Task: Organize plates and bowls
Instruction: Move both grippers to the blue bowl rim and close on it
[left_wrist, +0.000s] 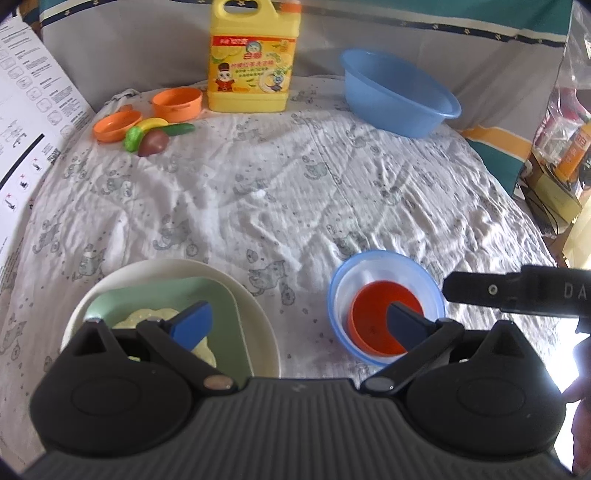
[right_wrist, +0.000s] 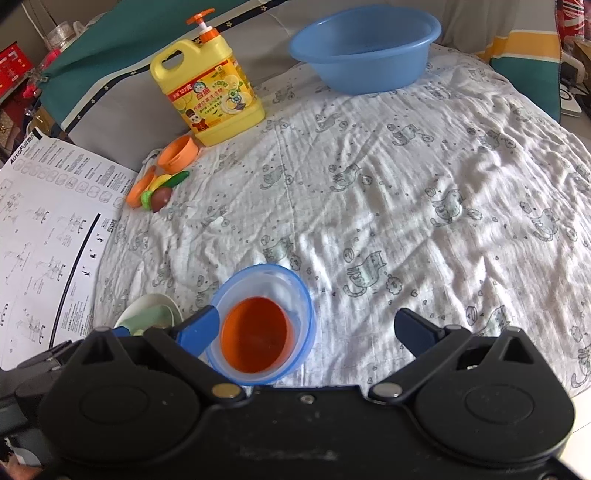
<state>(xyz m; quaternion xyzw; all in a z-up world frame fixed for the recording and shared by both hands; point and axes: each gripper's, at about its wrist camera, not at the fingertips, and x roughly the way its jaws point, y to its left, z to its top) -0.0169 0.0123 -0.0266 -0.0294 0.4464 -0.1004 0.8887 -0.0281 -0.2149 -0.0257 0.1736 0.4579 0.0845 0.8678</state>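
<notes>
The left gripper (left_wrist: 299, 326) hung with its jaws spread wide and empty above a cat-print cloth (left_wrist: 280, 192), one blue fingertip over a green plate (left_wrist: 221, 295) stacked on a white plate (left_wrist: 255, 310), the other over an orange bowl (left_wrist: 373, 310) nested in a clear blue-rimmed bowl (left_wrist: 384, 266). The right gripper (right_wrist: 308, 330) was likewise wide and empty, its left fingertip just beside that bowl's rim. Farther back lay toy vegetables (left_wrist: 151, 138), an orange lid (left_wrist: 116, 125) and an orange pot (left_wrist: 177, 103). A yellow detergent jug (left_wrist: 251, 59) and a blue basin (left_wrist: 395, 92) stood at the far edge.
</notes>
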